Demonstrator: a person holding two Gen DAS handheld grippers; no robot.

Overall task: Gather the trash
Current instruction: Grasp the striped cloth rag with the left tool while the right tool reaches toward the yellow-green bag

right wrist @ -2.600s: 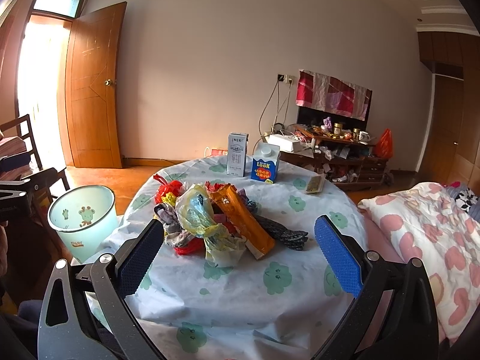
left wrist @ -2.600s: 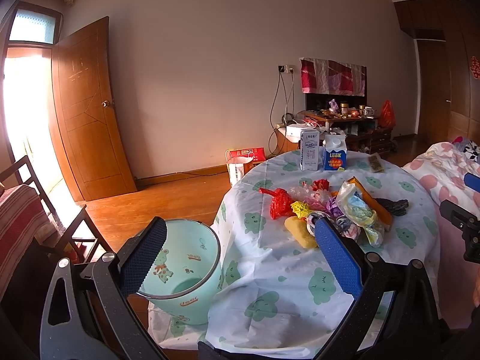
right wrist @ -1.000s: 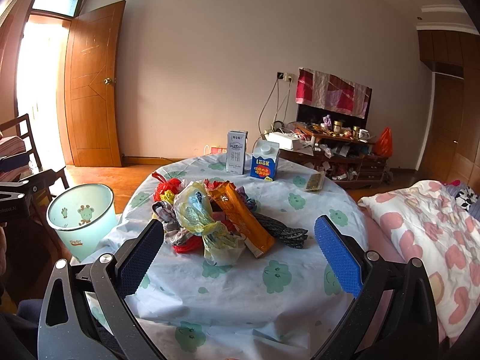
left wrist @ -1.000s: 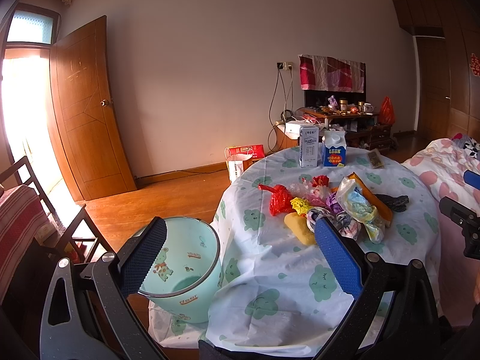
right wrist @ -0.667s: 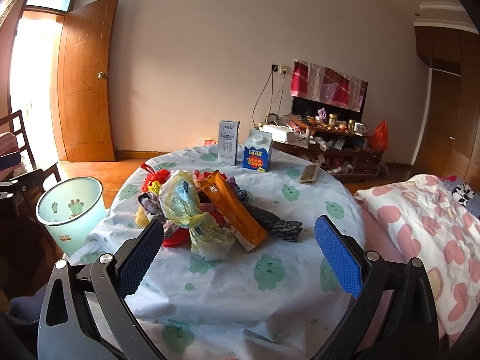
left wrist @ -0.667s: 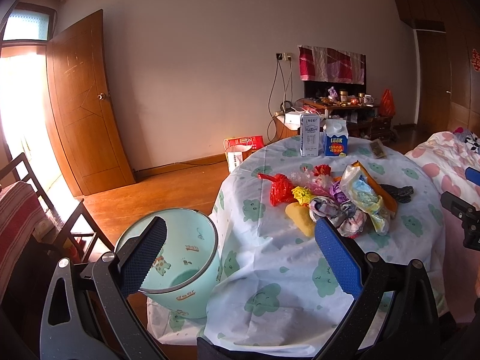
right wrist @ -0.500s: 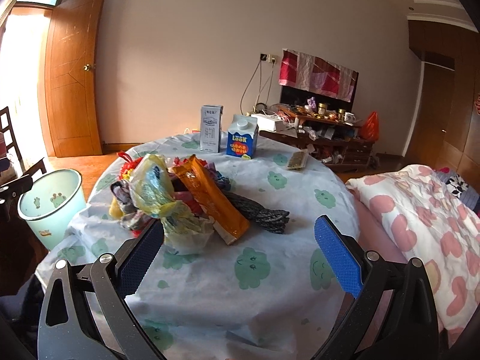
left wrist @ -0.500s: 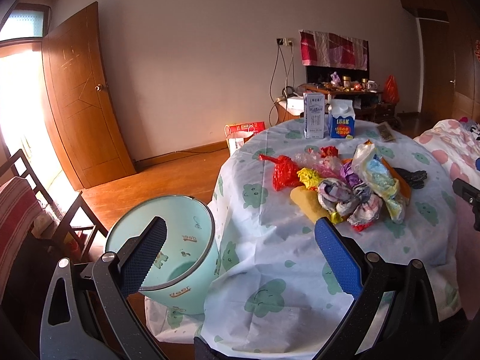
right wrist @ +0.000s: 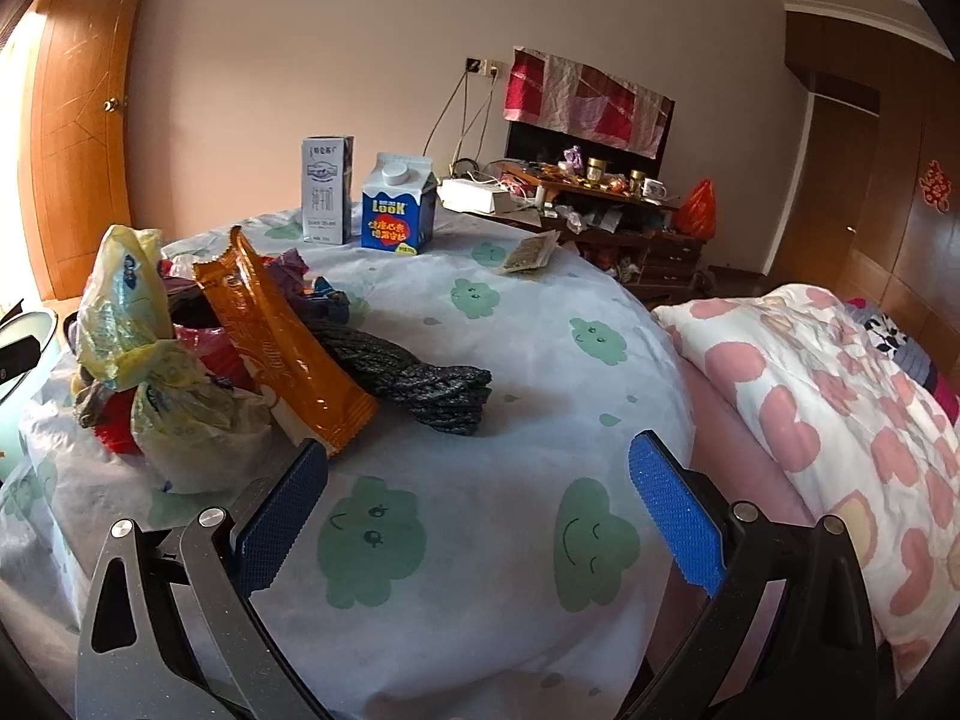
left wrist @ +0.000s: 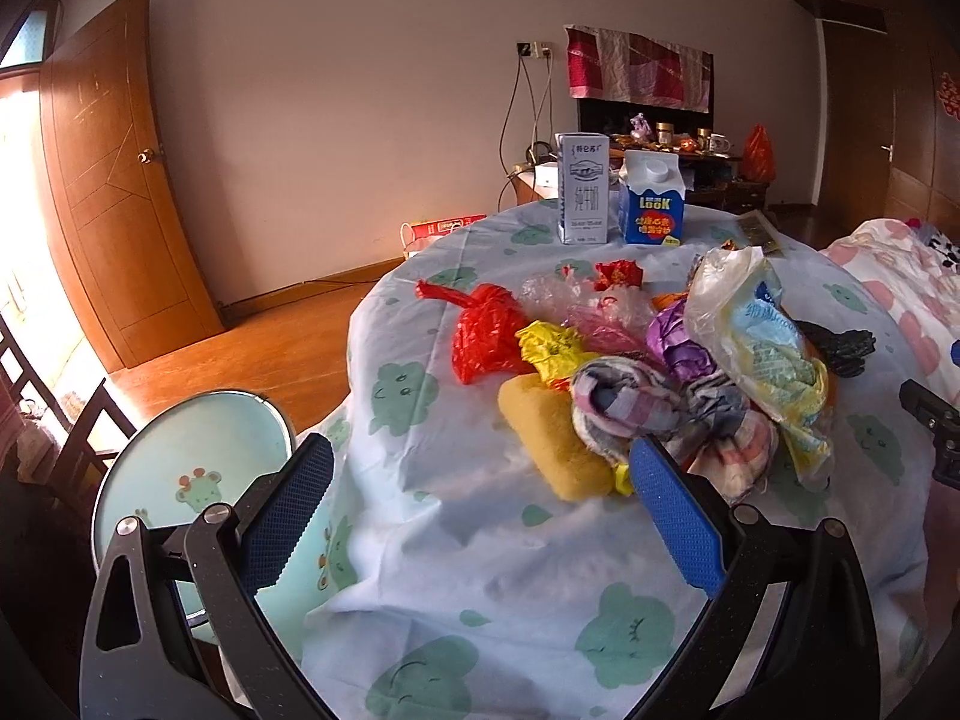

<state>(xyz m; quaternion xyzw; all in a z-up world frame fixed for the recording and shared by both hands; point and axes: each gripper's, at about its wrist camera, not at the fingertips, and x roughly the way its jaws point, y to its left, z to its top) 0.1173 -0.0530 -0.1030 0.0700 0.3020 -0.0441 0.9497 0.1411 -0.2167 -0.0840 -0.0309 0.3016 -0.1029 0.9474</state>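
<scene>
The left gripper [left wrist: 480,504] hides part of the bin [left wrist: 198,450]. The heap [right wrist: 198,360] buries its lower wrappers. The carton [right wrist: 327,198] print is unreadable.

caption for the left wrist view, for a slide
Open left gripper nears a trash pile on the table, bin beside.

- Wooden door [left wrist: 114,180], far left of the table [left wrist: 420,516].
- Cluttered shelf [right wrist: 606,204] beyond the table.
- Bed [right wrist: 840,396] with pink-spotted quilt, beside the table's right.

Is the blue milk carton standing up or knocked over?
Standing up. The blue carton sits upright on the table, white cap on top.
</scene>
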